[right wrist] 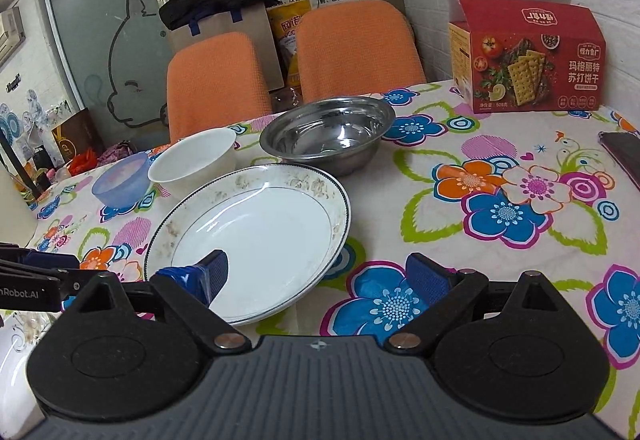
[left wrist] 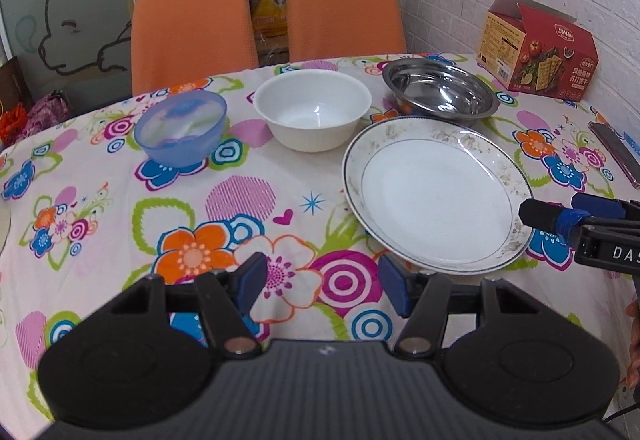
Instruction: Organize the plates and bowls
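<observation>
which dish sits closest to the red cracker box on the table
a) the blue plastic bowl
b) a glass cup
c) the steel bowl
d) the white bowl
c: the steel bowl stands at the far right of the row of bowls, next to the red cracker box, while the white bowl and the blue plastic bowl sit further left.

Ahead of the tools stand three bowls: one blue bowl [left wrist: 180, 128], one white bowl [left wrist: 312, 109], one steel bowl [left wrist: 440, 90]. One plate [left wrist: 436, 194] lies nearest. Beyond are two orange chairs [left wrist: 192, 26] and one cracker box [left wrist: 540, 48].
</observation>
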The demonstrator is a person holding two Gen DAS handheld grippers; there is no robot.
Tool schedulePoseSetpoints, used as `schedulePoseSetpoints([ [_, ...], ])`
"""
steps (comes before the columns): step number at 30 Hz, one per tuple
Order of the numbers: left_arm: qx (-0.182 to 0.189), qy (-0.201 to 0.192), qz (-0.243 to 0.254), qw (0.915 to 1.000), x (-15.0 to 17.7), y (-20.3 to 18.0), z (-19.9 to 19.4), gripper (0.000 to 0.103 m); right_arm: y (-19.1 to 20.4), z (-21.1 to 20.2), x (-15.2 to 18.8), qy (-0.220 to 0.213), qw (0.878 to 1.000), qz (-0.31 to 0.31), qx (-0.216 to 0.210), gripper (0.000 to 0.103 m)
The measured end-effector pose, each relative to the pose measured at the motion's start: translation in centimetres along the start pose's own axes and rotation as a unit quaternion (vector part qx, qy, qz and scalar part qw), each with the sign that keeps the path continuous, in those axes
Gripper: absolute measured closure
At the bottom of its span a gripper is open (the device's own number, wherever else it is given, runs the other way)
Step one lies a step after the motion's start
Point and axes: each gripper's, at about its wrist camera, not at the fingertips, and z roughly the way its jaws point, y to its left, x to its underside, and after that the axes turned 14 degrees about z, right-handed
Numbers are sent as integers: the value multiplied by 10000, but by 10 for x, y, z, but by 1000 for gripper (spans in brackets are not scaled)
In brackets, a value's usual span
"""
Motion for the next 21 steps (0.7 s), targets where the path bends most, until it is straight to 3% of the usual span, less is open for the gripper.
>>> schedulePoseSetpoints([
  [15,-31,65,41,10000,-4,-1,5,41,1,10,-3,78,9999,-102,-54,20],
  [21,498,105,-148,9986,-41,9,25,37,6,29,-15,129,9995,-281,-41,20],
])
